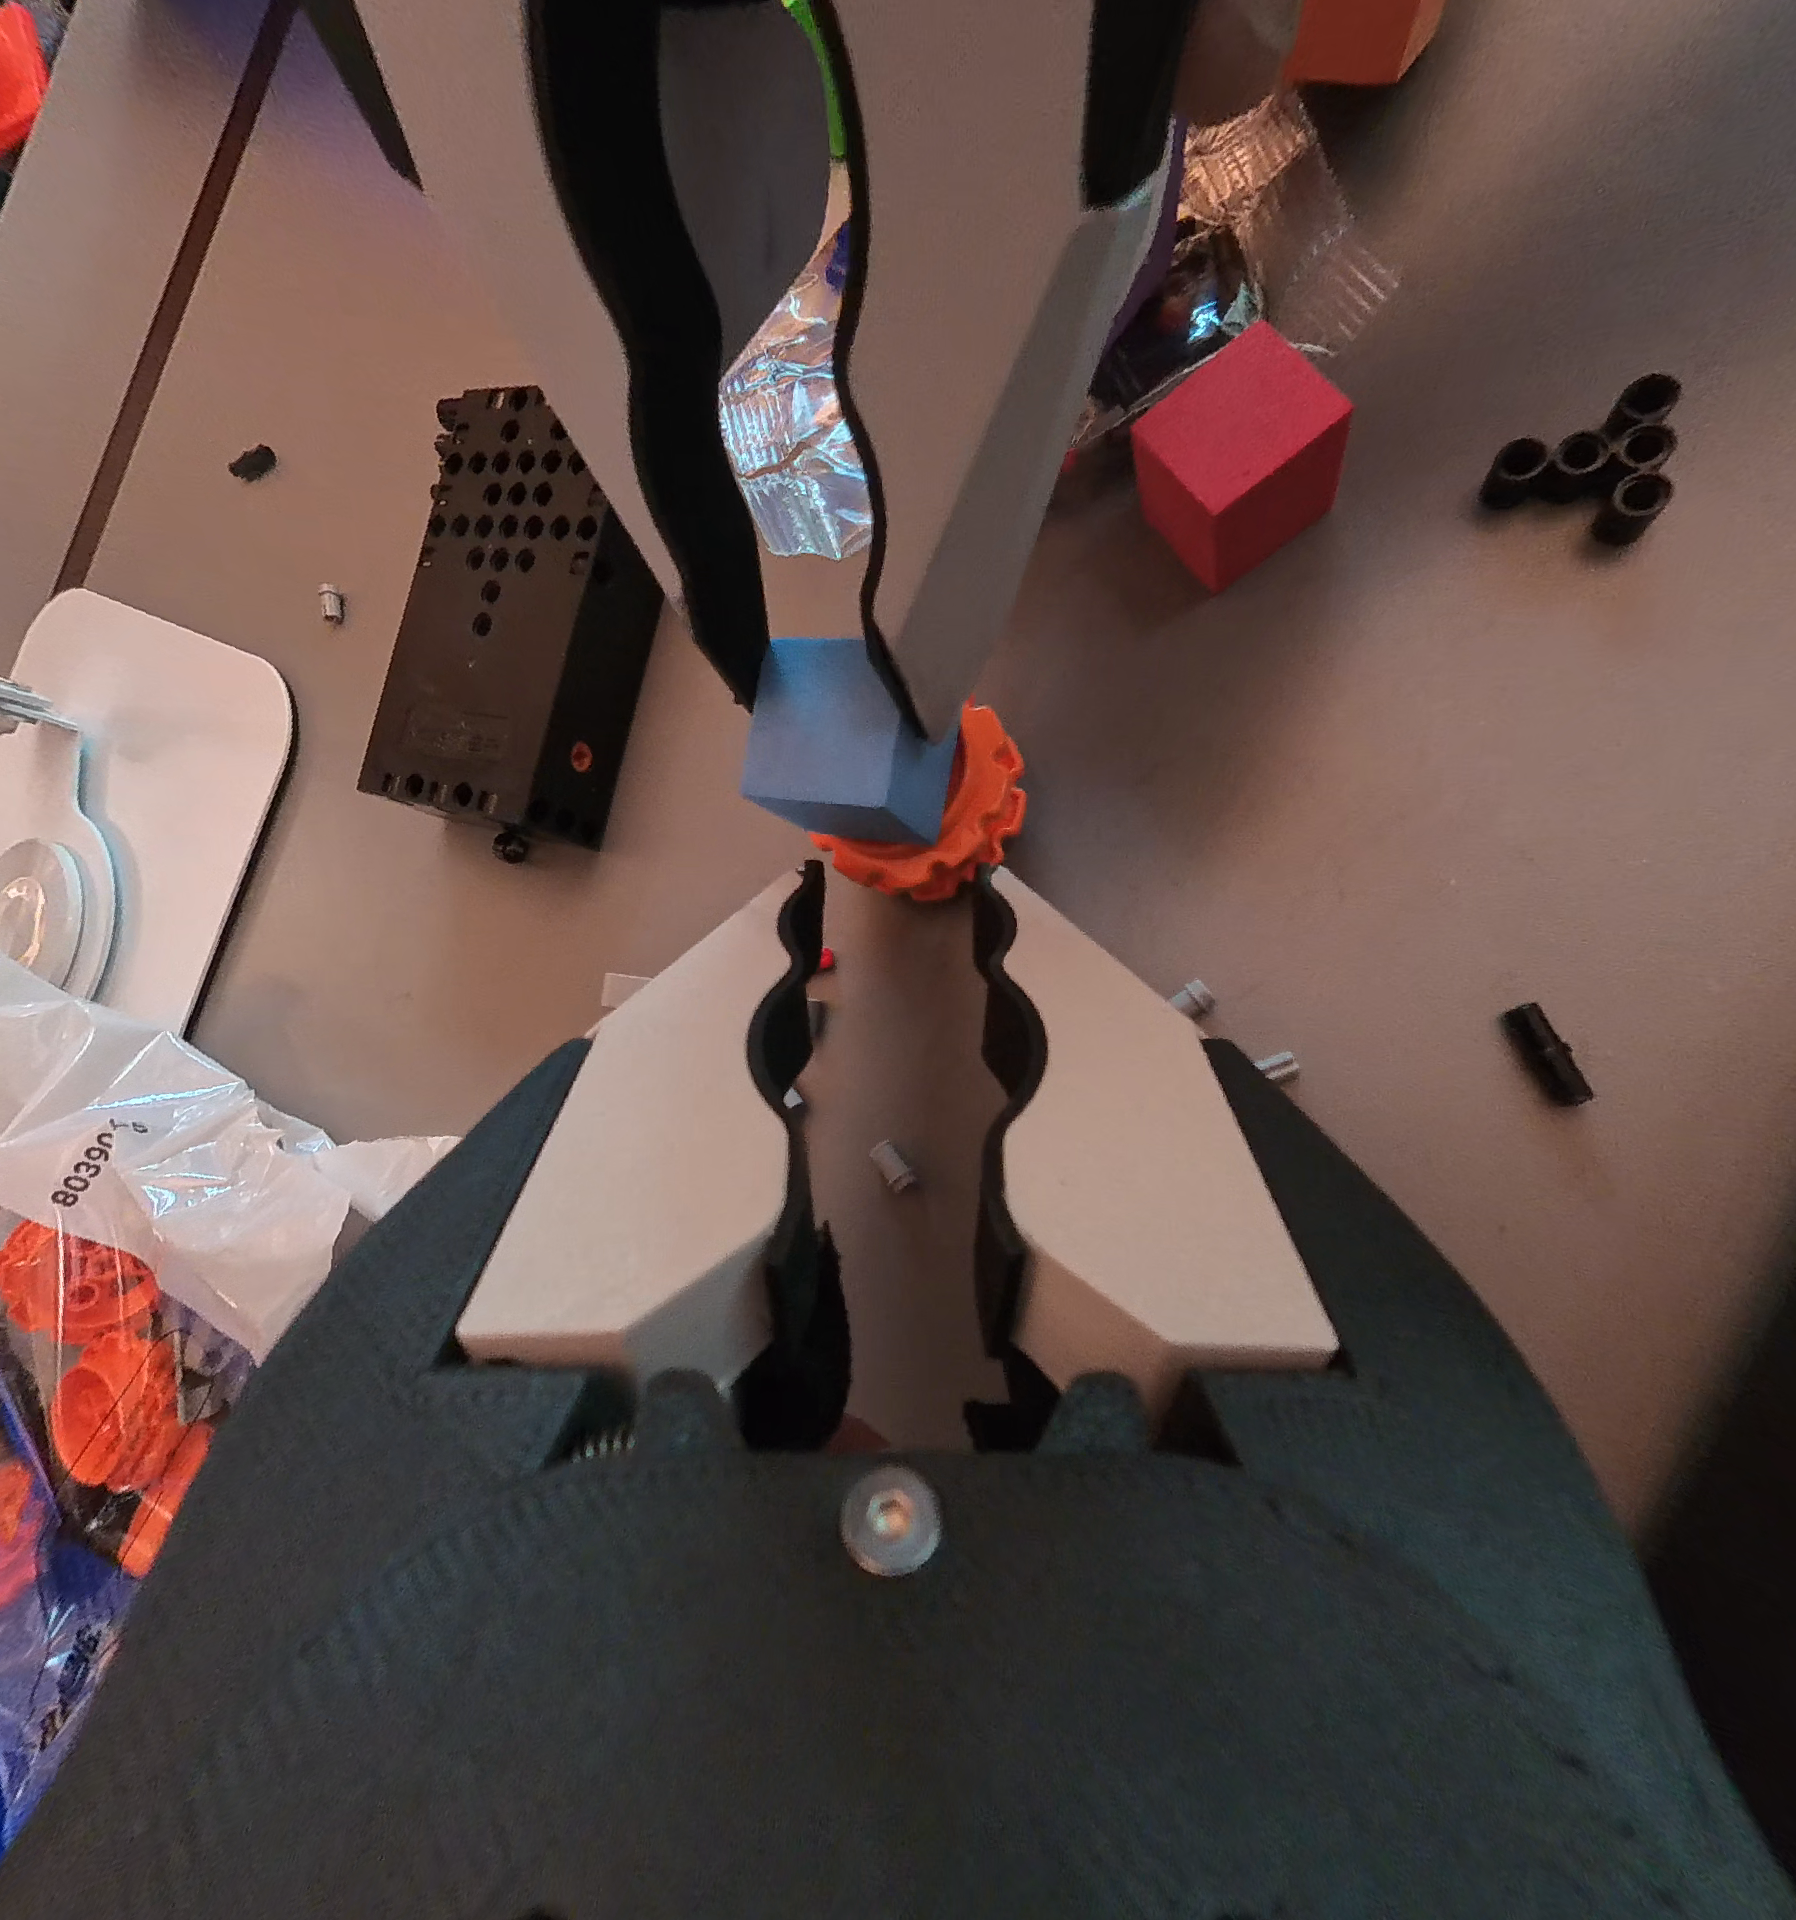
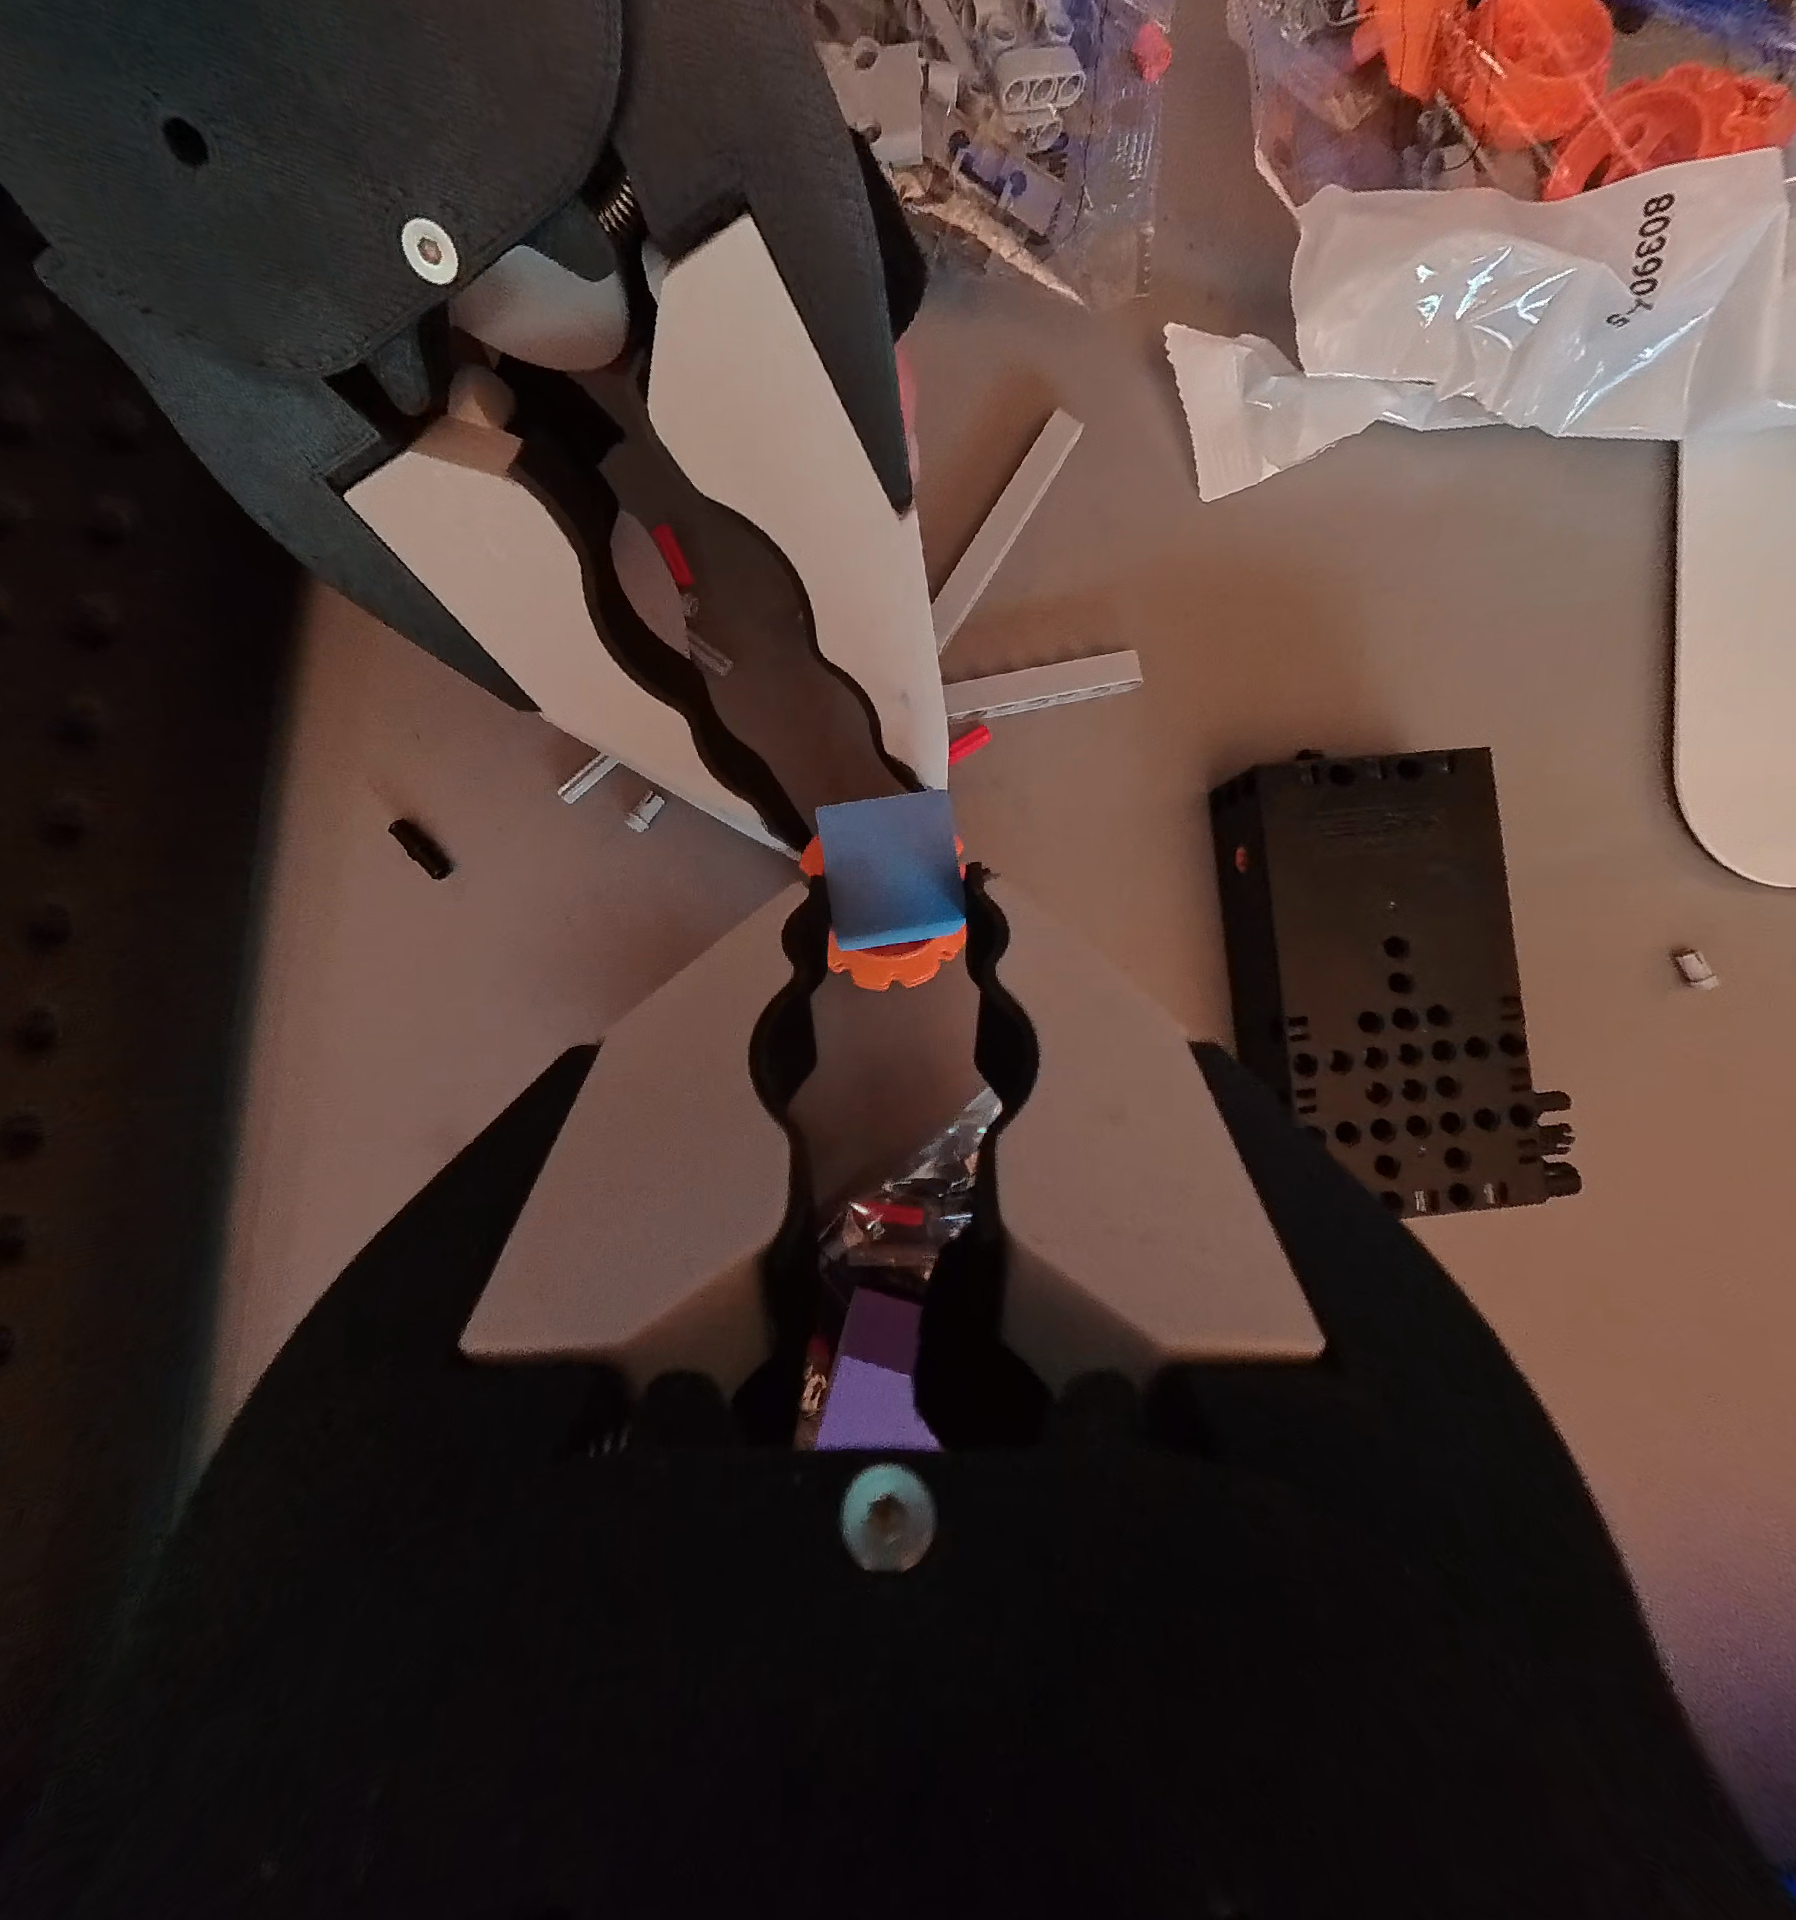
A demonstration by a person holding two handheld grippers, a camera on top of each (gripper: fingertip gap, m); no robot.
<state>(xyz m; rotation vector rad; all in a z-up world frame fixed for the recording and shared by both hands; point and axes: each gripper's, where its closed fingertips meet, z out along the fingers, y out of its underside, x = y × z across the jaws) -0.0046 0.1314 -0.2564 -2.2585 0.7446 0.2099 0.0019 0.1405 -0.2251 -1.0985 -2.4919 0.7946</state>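
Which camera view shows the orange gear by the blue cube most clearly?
The left wrist view: there the orange gear shows a long stretch of its toothed rim beside and below the blue cube. In the right wrist view the cube covers most of it, leaving a thin toothed arc.

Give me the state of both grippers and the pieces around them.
right gripper: shut on the blue cube
left gripper: open, tips beside the orange gear, contact unclear
blue cube: gripped, directly over the orange gear
orange gear: partly hidden under the blue cube
red cube: resting free on the table
black perforated box: lying flat, untouched
clear bag: crumpled, orange parts inside
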